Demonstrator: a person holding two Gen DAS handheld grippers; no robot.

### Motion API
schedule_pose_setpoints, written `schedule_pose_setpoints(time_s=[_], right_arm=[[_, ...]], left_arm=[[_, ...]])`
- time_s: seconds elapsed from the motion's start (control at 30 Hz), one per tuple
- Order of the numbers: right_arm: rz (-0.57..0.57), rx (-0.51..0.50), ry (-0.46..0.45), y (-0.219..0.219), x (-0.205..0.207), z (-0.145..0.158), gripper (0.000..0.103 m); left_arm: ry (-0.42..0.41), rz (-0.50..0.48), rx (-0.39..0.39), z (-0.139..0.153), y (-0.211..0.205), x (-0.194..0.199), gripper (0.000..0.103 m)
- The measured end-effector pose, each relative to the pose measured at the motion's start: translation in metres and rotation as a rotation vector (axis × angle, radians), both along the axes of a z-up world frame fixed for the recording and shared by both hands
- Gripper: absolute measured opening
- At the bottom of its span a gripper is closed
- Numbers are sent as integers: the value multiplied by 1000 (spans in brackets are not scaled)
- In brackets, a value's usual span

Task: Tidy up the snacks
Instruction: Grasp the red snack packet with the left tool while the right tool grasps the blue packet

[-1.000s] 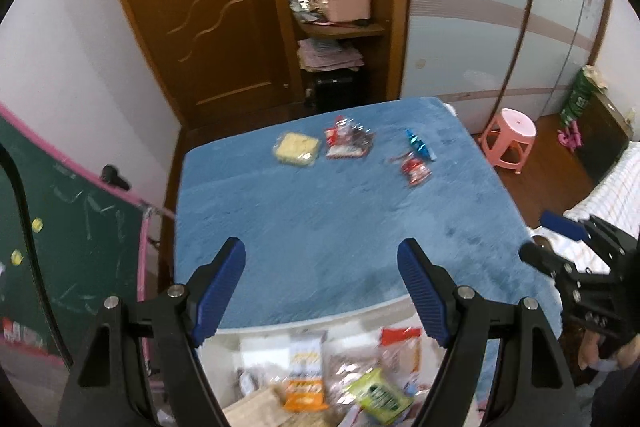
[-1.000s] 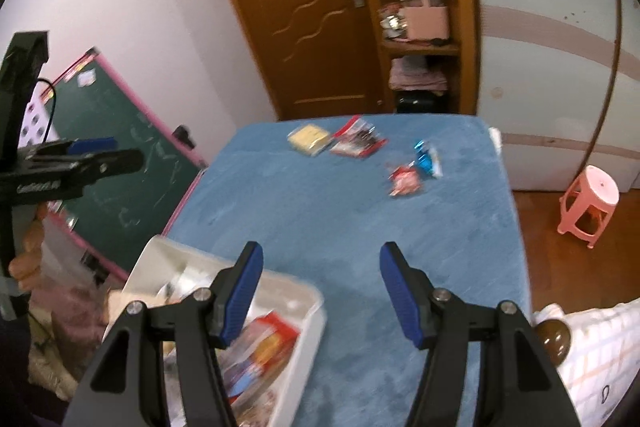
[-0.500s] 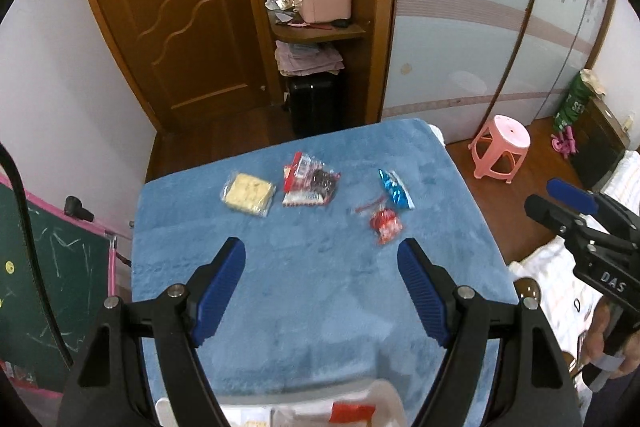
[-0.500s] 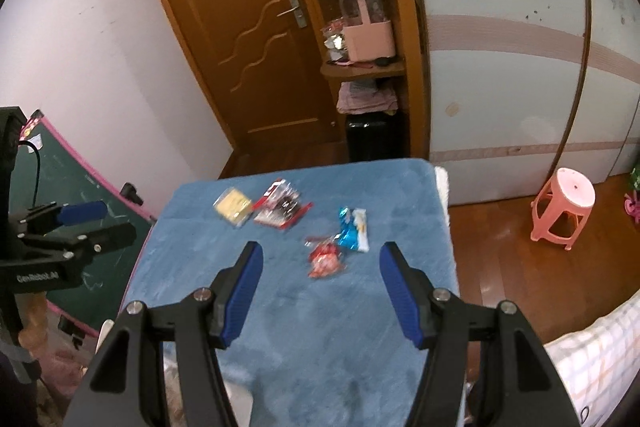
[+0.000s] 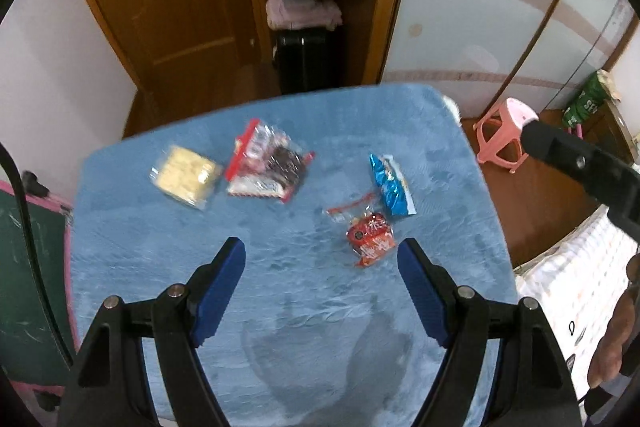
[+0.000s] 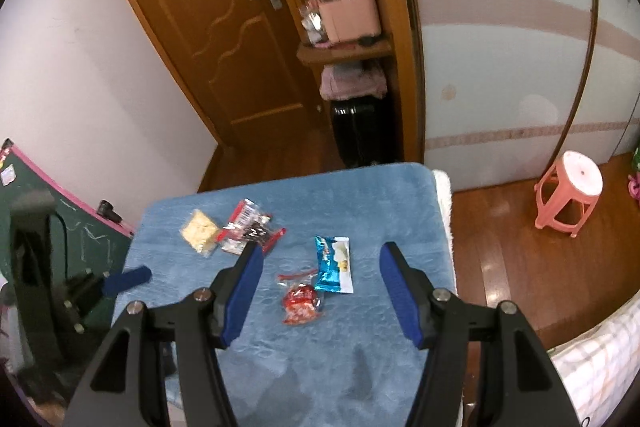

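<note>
Surface: a table [image 5: 160, 267] covered by a blue plush cloth [image 6: 392, 203], its far corners rounded.
Far left: a clear pack of pale yellow crackers [image 5: 185, 175], flat.
Beside it: a red-edged clear packet [image 5: 268, 169] with dark contents, just right of the crackers.
Right side: a blue foil packet [image 5: 390, 185], lying lengthwise.
Nearest: a small red packet [image 5: 370, 235], just beside the blue one's near end.

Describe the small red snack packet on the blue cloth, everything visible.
The red packet is a small crinkly pouch, apparently clear plastic over a red printed wrapper, with a clear top flap crossed by a red strip. It lies flat on the blue cloth, beside the blue packet; whether they touch is unclear. Neither gripper touches it. Its print is too blurred to read.
</note>
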State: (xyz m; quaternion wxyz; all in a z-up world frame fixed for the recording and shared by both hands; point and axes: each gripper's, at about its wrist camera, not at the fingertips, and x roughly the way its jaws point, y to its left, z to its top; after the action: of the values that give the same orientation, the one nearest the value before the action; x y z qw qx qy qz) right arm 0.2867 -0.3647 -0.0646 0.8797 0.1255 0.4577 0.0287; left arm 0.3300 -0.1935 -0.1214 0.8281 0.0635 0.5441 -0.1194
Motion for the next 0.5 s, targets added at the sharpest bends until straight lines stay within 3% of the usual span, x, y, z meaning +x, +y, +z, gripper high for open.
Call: schedule_pose_setpoints(time_s=[0.23,0.5], right_arm=[[6,67,126,0,38,-64,61],[15,128,216,3,63,-118,61]], left_arm=[[86,41,-17,-59,-13,21,77],[145,55,-42,-102,-28,25,77]])
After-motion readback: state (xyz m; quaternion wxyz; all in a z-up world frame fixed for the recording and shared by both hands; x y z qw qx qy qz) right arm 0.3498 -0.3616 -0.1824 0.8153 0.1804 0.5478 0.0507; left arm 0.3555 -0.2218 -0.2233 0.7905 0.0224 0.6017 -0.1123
